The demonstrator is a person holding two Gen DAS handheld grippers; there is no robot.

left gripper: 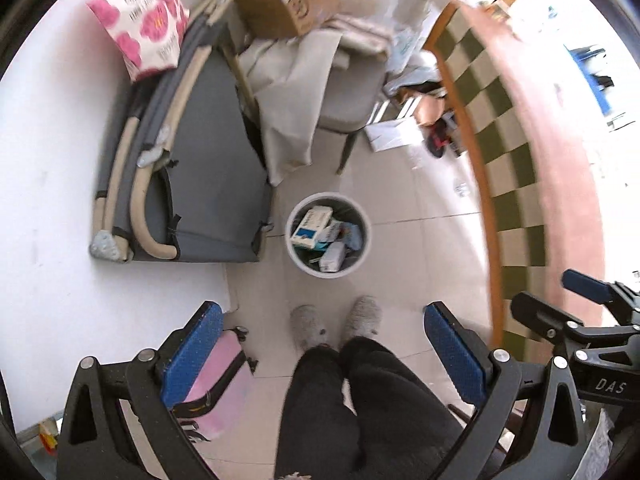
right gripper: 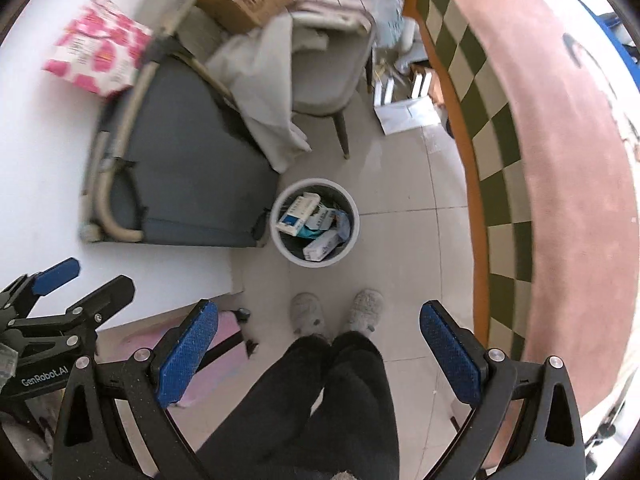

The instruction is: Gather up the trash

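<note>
Here, a round white waste bin [left gripper: 328, 236] stands on the pale tiled floor [left gripper: 420, 248] near the middle of the left wrist view, and sits likewise a little left of centre in the right wrist view [right gripper: 315, 222]. Inside it lie several small cartons, among them a white and blue box [left gripper: 311, 227] leaning at the upper left of the bin and another white box [left gripper: 333, 258] towards its lower rim. Just left of the bin, almost touching it, is a folded grey cot [left gripper: 192, 184] with curved beige tubes, laid against the white wall. Above the bin in the frame a grey chair [left gripper: 348, 92] carries a draped beige cloth [left gripper: 288, 92] and an open cardboard box [left gripper: 288, 4]. At the upper left a pink-flowered bag [left gripper: 140, 16] leans on the wall. Down the right side runs a table edge with a green-and-cream checked cloth [left gripper: 504, 160].

Below the bin, well apart from it, are the person's two grey slippers [left gripper: 336, 322] and dark trousers [left gripper: 352, 408].

The left gripper [left gripper: 324, 356] has its blue pads [left gripper: 192, 354] spread wide with nothing between them. The right gripper [right gripper: 320, 354] is likewise spread wide and holds nothing; its blue pads [right gripper: 452, 354] frame the legs
</note>
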